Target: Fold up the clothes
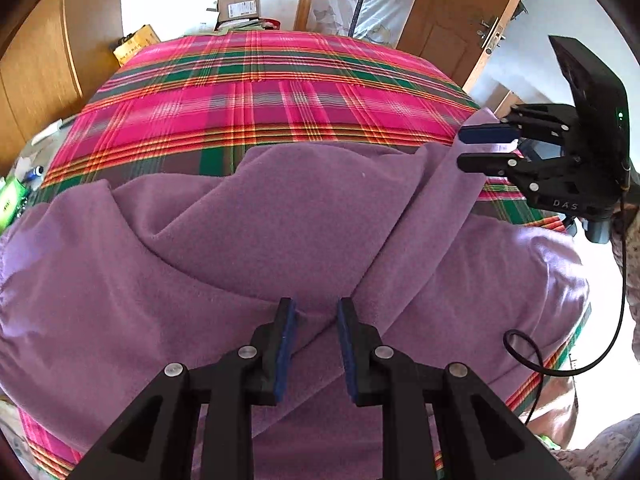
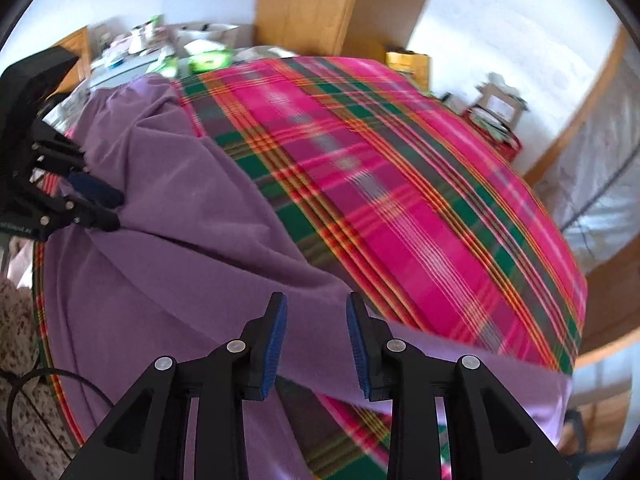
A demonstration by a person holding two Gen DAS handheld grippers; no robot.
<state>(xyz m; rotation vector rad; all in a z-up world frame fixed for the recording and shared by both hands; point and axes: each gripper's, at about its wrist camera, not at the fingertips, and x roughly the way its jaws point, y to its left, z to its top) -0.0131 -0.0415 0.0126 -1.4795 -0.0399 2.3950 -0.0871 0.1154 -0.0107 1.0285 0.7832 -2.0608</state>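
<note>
While a large purple fleece garment (image 1: 280, 216) lies rumpled across the near half of a bed covered in pink, green and orange plaid cloth (image 1: 256, 92), both grippers hang over it, pointing steeply down. The left gripper (image 1: 316, 344) has its blue-padded jaws standing partly apart over a diagonal fold of the fleece; the fold runs up between the two fingers, but the pads do not visibly press on it, so it looks open rather than clamped. From that fold a long strip of the garment climbs to the upper right, where the right gripper (image 1: 486, 148) sits; in the left wrist view the strip's edge passes between its two fingers, one blue pad above and one black finger below, with a gap showing.

Seen from the right wrist camera, the right gripper (image 2: 316, 344) has its jaws apart, with the purple garment's (image 2: 180, 240) edge lying below and between them, not pinched. The picture is blurred. Beyond its fingertips spreads the bare plaid bed cover (image 2: 400, 184). The left gripper (image 2: 102, 208) appears far to the left, its fingers resting against the fleece. A black cable (image 1: 560, 360) loops below the right gripper.
</note>
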